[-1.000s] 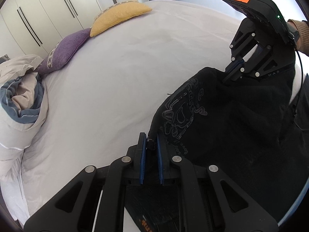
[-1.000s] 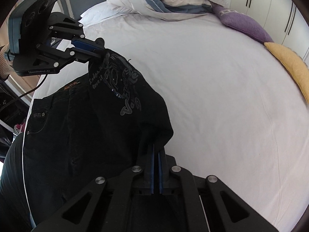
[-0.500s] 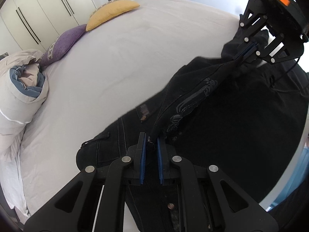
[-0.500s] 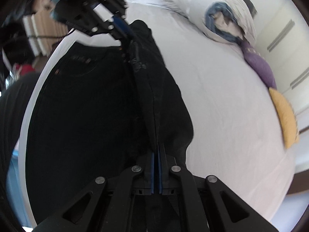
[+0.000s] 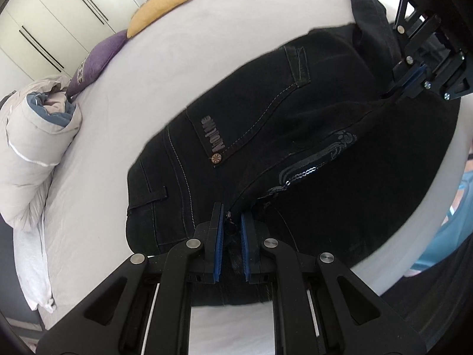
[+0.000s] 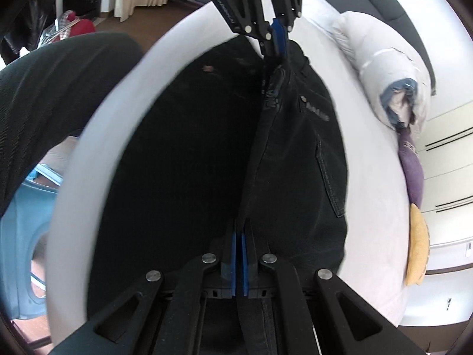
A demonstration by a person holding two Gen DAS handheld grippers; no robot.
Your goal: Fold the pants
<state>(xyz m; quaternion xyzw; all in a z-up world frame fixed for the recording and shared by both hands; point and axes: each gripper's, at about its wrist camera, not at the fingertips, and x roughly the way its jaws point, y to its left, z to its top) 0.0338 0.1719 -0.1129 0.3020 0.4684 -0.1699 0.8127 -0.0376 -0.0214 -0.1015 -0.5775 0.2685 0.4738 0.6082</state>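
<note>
Left wrist view: the left tongs (image 5: pixel 230 222) pinch a gathered edge of the black pants (image 5: pixel 295 136) between their blue pads (image 5: pixel 218 245). From there a raised ridge of fabric, carrying a stitched emblem with sequins (image 5: pixel 307 173), runs up and right to the right tongs (image 5: pixel 397 90), which also pinch it. The pants lie spread on the white bed (image 5: pixel 147 94), close to its near edge; a back pocket with a printed label (image 5: pixel 214 136) faces up. Beyond, a rolled duvet (image 5: pixel 35 136) lies at the left, then a purple cushion (image 5: pixel 97 56) and a yellow cushion (image 5: pixel 159 6), with white wardrobe doors (image 5: pixel 59 14) behind.

Right wrist view: the right tongs (image 6: pixel 239 233) are pressed together on the same fabric ridge, which stretches straight ahead to the left tongs (image 6: pixel 278 48). Left of the bed edge sit a dark garment (image 6: pixel 50 71) and, lower down, a light blue object (image 6: pixel 20 236).
</note>
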